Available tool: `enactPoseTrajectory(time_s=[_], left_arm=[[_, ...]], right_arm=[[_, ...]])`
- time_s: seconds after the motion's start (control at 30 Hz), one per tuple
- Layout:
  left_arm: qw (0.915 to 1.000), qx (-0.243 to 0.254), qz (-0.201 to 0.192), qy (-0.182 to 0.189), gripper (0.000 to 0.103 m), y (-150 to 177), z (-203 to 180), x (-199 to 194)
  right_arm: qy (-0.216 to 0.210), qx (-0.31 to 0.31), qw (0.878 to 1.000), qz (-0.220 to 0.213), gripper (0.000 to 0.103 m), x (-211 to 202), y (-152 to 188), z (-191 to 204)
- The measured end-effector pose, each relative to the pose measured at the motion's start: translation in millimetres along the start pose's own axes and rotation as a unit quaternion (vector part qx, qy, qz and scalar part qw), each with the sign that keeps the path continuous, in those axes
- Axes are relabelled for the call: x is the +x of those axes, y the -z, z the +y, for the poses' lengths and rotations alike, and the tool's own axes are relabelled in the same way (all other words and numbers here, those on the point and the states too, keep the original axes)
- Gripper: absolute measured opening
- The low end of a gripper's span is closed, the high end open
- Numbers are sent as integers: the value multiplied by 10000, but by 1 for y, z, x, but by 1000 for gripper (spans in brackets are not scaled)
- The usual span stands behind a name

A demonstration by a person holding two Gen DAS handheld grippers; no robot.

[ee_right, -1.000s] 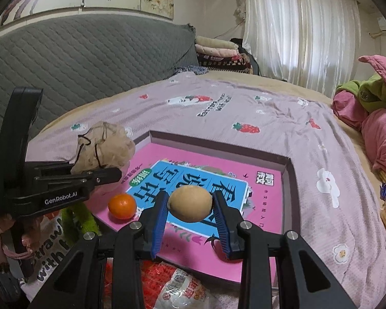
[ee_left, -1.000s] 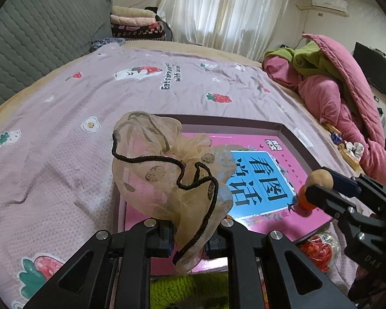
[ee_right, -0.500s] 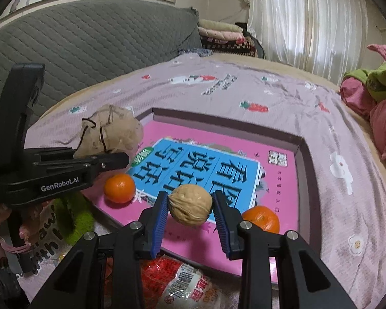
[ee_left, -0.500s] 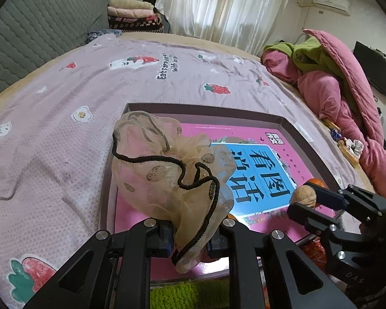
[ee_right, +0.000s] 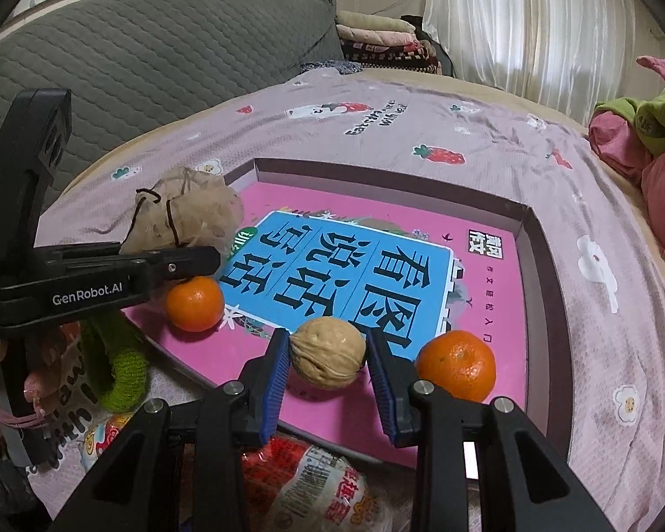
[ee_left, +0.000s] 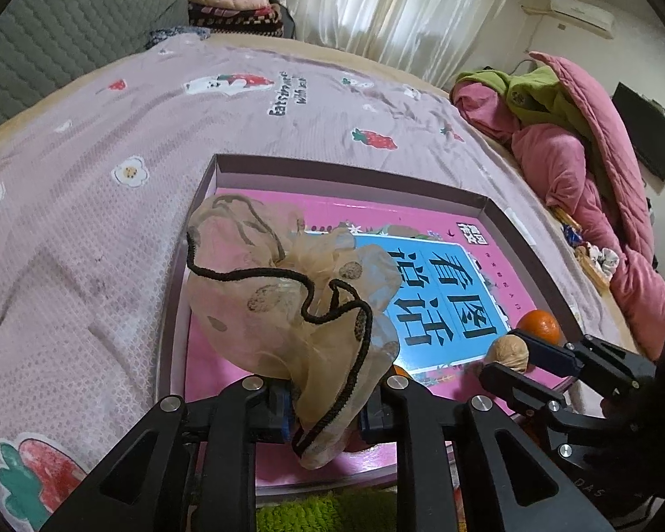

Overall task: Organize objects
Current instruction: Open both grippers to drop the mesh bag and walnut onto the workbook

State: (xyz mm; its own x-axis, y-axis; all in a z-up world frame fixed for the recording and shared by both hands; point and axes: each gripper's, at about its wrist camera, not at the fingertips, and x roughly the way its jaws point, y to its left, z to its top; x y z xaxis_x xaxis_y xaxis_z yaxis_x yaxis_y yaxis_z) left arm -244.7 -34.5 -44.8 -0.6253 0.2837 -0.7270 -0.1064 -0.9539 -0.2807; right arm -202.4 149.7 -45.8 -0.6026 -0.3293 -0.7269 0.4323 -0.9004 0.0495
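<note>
A sheer beige drawstring bag with a black cord stands up from my left gripper. Its jaws are opening, and the pads still pinch the bag's lower fabric. From the right wrist view the bag hangs over the near left corner of the box. My right gripper is shut on a walnut, held just above a pink and blue book. The book lies in a shallow purple box on the bed. Two tangerines rest on the book on either side of the walnut.
A red snack packet and a green knitted item lie at the bed's near edge, below the box. A heap of pink and green quilts fills the far right. A grey padded headboard runs along the left.
My right gripper has sunk with the walnut toward the book, and the right tangerine has come into its view. The left jaws stand a touch wider around the bag.
</note>
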Motion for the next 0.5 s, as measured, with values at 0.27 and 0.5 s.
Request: enactPoseTrajectory(time_s=[0.27, 0.5], left_arm=[[9998, -149, 65, 64, 29, -2, 2, 1], [9999, -34, 79, 54, 41, -1, -4, 1]], right_arm=[[-15, 68, 10000, 34, 36, 0, 0, 0], [-31, 170, 9998, 90, 36, 0, 0, -4]])
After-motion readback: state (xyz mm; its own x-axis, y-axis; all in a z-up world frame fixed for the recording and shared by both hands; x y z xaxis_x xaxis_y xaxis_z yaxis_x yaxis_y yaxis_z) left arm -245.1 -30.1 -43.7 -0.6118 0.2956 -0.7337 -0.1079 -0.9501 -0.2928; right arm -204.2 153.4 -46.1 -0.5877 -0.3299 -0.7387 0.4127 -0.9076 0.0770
